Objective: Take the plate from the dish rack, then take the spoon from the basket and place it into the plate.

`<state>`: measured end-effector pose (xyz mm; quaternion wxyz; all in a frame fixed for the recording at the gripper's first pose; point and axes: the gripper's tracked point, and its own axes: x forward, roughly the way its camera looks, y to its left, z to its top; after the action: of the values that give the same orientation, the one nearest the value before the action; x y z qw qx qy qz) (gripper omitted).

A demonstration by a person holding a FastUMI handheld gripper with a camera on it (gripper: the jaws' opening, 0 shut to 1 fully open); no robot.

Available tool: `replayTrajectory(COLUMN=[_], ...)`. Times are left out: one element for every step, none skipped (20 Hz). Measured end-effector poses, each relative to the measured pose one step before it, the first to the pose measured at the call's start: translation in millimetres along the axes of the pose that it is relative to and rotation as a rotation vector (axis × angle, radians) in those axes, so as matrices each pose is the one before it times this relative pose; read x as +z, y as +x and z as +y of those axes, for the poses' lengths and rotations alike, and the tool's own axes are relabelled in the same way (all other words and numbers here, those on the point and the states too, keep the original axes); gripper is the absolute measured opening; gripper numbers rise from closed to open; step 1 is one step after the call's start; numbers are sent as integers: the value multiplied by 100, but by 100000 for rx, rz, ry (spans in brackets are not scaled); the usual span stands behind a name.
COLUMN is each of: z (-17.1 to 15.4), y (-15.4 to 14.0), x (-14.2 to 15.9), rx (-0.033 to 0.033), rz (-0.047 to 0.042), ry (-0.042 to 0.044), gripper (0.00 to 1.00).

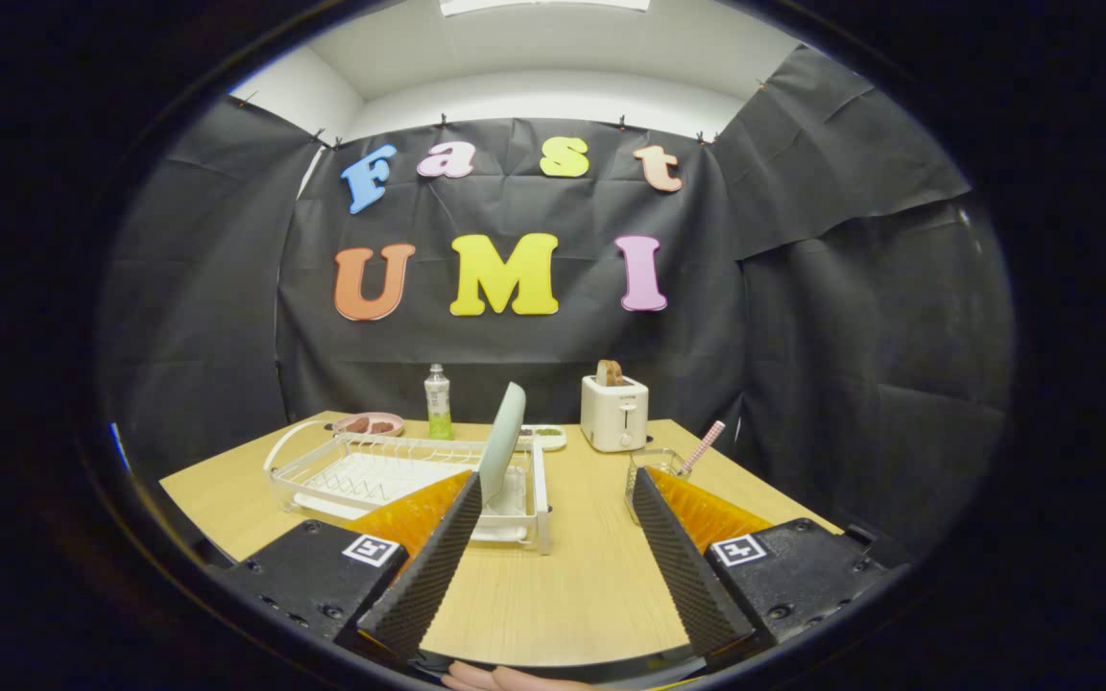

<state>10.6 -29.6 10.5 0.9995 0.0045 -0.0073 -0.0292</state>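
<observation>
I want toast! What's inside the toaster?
A brown slice of bread sticks up from the slot on top of the white toaster. Its lower part is hidden inside. The open tongs are well short of it, on the near side of the table.

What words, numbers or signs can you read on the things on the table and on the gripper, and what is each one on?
Bottle: label too small to read.
Toaster: any front marking too blurred to read.
Gripper, fingers open, plate just beyond one fingertip: two square black-and-white tags, a pattern, no words.
No text here is readable.
</observation>
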Motion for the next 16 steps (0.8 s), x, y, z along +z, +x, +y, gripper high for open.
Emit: replayTrajectory(z=[-84,58,116,150,79,60,72,223,279,177,257,765,515,-14,288,309], y=[46,93,126,74,37,357,215,276,290,457,436,519,619,828,598,765], x=[154,205,369,532,808,711,634,601,854,757,800,754,636,609,1266,1355], rx=[-223,254,574,434,269,-112,33,340,949,541,1557,3434,1799,815,825,341], rz=[94,214,237,-451,-1003,-491,-368,79,-390,300,285,892,2242,2216,735,1021], ry=[48,-103,-272,10,-247,-844,-1054,-1448,-1162,-1399,-613,146,-322,-1471,-1361,-987], gripper=[100,100,100,100,100,100,100,100,100,100,100,100,100,100,100,100])
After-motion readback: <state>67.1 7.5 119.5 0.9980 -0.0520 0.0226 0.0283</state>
